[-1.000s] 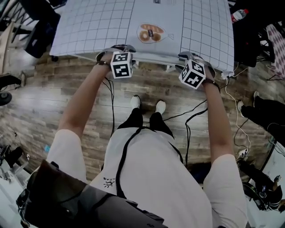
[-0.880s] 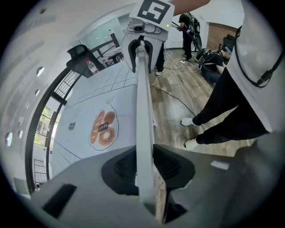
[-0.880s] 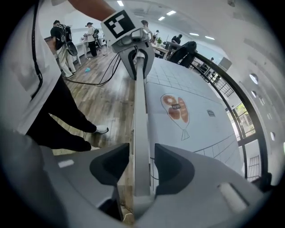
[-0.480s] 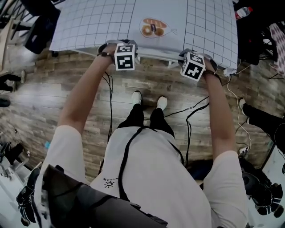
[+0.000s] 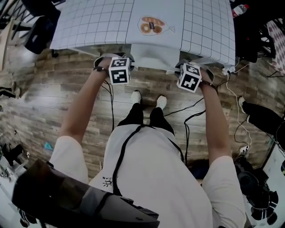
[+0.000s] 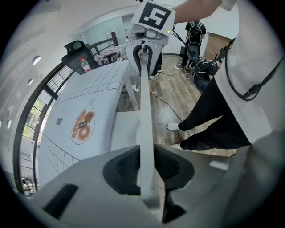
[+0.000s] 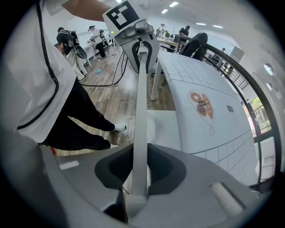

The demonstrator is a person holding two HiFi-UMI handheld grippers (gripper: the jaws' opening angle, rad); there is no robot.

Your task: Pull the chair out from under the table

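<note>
The white chair [image 5: 155, 57] stands at the near edge of the table [image 5: 89, 22], its seat partly out from under the grid-patterned cloth. The thin top rail of the chair's back [image 6: 144, 111] runs between both grippers. My left gripper [image 5: 118, 67] is shut on the rail's left end, which passes between its jaws [image 6: 147, 178]. My right gripper [image 5: 190, 75] is shut on the rail's other end [image 7: 138, 178], and the rail [image 7: 140, 102] runs on to the left gripper [image 7: 140, 42]. Both grippers point steeply down.
The person's feet in white shoes [image 5: 136, 99] stand on the wooden floor just behind the chair. Black cables [image 5: 191, 116] trail over the floor. A donut picture [image 5: 151, 26] is on the cloth. A bottle [image 5: 240, 9] and dark gear lie at the right.
Both grippers have closed on the chair's back rail and moved toward the person. The chair's seat now shows out from under the table edge.
</note>
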